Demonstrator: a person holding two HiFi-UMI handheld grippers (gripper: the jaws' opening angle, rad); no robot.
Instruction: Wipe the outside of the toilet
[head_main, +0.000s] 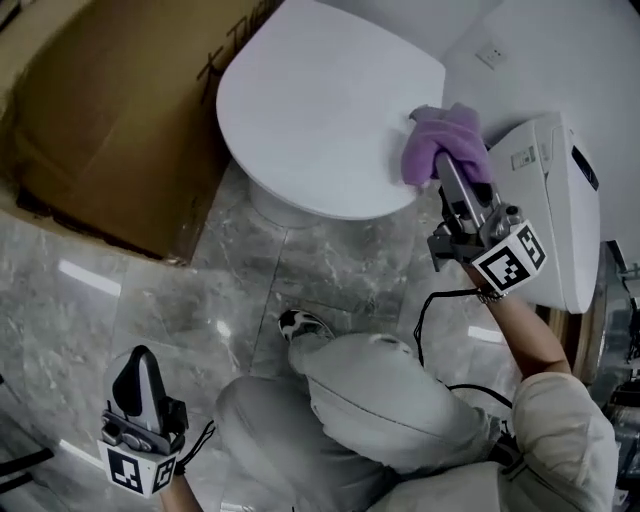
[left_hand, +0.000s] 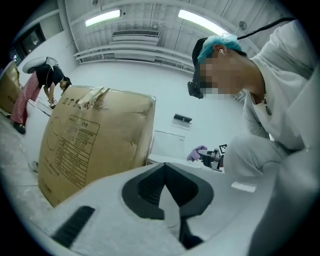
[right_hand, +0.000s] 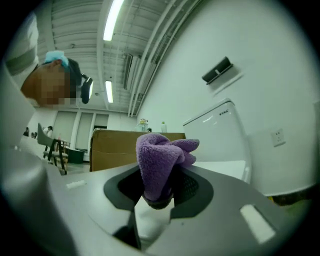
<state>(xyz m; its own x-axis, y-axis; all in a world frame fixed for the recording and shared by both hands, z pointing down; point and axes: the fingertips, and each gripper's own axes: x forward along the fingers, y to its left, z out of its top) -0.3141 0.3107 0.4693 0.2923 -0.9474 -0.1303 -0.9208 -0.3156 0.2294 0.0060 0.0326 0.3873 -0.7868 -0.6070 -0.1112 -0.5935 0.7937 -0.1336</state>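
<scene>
Head view: right gripper (head_main: 445, 170) pinches purple cloth (head_main: 442, 135) at toilet lid (head_main: 320, 110) edge; left gripper (head_main: 142, 362) pressed together, empty.

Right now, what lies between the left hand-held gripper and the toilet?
Head view: only bare marble floor separates the left hand-held gripper from the toilet.

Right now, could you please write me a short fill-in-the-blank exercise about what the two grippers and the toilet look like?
1. The cloth held by the right gripper is ____ in colour.
2. The left gripper has its fingers together and holds ____.
3. The toilet lid is ____, not raised.

Missing words: purple; nothing; closed
</scene>
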